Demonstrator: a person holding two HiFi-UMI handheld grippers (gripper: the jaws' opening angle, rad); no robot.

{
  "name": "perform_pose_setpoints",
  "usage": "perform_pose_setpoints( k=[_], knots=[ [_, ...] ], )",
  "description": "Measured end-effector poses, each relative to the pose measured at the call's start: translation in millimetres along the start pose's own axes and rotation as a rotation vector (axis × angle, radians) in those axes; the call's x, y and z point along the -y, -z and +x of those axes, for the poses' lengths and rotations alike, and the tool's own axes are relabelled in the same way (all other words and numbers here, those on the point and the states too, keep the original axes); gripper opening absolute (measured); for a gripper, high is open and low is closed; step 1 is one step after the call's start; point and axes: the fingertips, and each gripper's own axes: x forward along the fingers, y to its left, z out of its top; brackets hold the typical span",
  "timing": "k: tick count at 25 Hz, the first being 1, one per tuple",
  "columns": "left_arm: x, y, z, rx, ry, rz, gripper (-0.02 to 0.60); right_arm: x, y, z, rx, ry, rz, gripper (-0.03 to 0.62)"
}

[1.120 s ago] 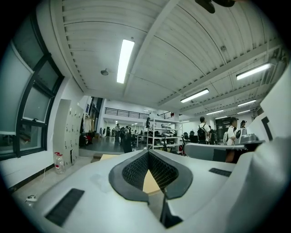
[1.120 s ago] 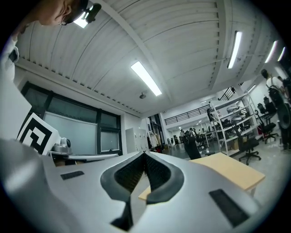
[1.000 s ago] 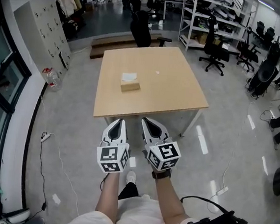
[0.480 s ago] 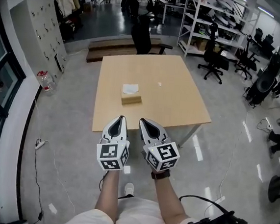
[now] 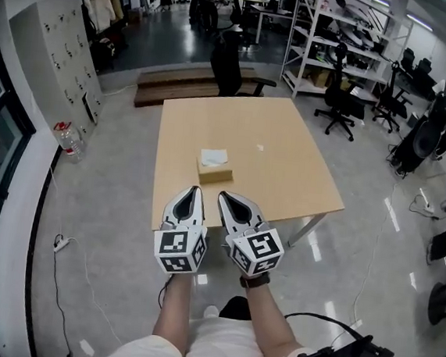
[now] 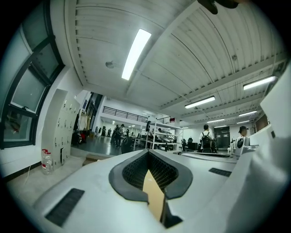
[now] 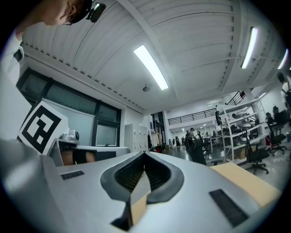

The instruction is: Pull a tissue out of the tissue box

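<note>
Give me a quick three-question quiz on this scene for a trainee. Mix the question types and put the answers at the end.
1. True or false: the tissue box lies on the wooden table with a white tissue showing at its top.
2. Pick one. The left tool and the right tool are: A) clamped on the tissue; B) shut and holding nothing, apart from the box; C) wide open above the box.
3. Short answer: what piece of furniture stands at the far side of the table?

Key: 1) true. 2) B. 3) A black office chair.
</note>
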Motion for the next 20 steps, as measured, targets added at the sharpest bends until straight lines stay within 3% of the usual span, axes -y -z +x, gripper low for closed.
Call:
perform_pose_setpoints(
  k=[8,12,20],
  knots=[
    [-26.2,35.6,67.1,-0.060,-0.003,-0.028,0.002,55.8,40.9,43.4,-0.067,0.042,0.063,0.003],
    [-41.3,60.0,122.8,-0.085,-0.035,-0.026,0.002,94.1,53.9,93.4,-0.073,-0.002,0.075,0.003],
    [-97.6,70.0,235.9,-0.123,-0.121,-0.024,0.002,182.1,76.8,199.8,-0.128,-0.044,0.098,0.003]
  ],
)
